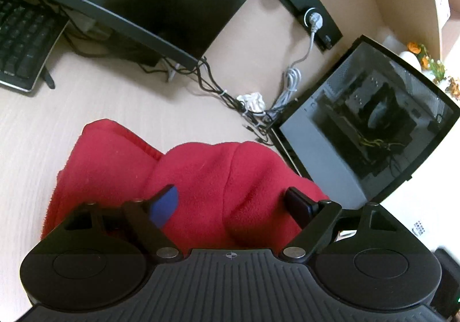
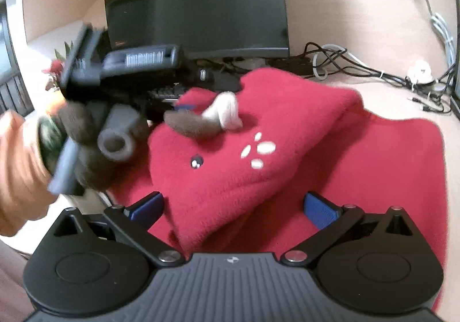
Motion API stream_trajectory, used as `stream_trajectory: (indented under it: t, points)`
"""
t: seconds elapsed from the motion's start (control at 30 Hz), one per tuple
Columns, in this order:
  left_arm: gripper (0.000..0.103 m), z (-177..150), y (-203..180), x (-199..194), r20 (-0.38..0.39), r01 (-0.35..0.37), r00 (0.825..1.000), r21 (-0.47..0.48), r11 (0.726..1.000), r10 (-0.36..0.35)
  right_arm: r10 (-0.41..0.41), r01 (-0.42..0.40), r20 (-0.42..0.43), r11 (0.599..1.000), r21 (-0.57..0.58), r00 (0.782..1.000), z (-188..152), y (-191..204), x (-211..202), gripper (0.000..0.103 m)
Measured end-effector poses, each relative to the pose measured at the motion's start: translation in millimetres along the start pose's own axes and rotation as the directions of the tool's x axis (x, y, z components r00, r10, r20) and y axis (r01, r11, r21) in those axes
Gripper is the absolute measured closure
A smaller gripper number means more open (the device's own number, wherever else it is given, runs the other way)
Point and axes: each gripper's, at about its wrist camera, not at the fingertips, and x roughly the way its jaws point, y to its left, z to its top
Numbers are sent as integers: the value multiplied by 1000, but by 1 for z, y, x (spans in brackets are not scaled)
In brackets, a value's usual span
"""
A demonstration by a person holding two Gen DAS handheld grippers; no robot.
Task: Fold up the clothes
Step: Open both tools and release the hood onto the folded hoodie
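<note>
Both the right gripper (image 2: 233, 207) and left gripper (image 1: 233, 204) hover with jaws wide open over the thick red fleece garment (image 2: 287, 149) bunched on the pale wood counter (image 1: 115, 109), which looks soft, light and floppy, so I'd pinch a flat outer hem.

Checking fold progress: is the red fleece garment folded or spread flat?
Partly folded: the red fleece garment has its hood part doubled over a flat layer on the desk.
</note>
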Motion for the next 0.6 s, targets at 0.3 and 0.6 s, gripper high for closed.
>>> stream_trajectory:
  t: [0.3, 0.6]
  points:
    - [11, -9, -25, -14, 56, -61, 996, -44, 997, 64, -290, 292, -98, 956, 11, 952, 34, -55, 47, 0]
    - [8, -54, -78, -68, -8, -32, 999, -20, 999, 32, -267, 268, -52, 963, 22, 962, 26, -61, 42, 0]
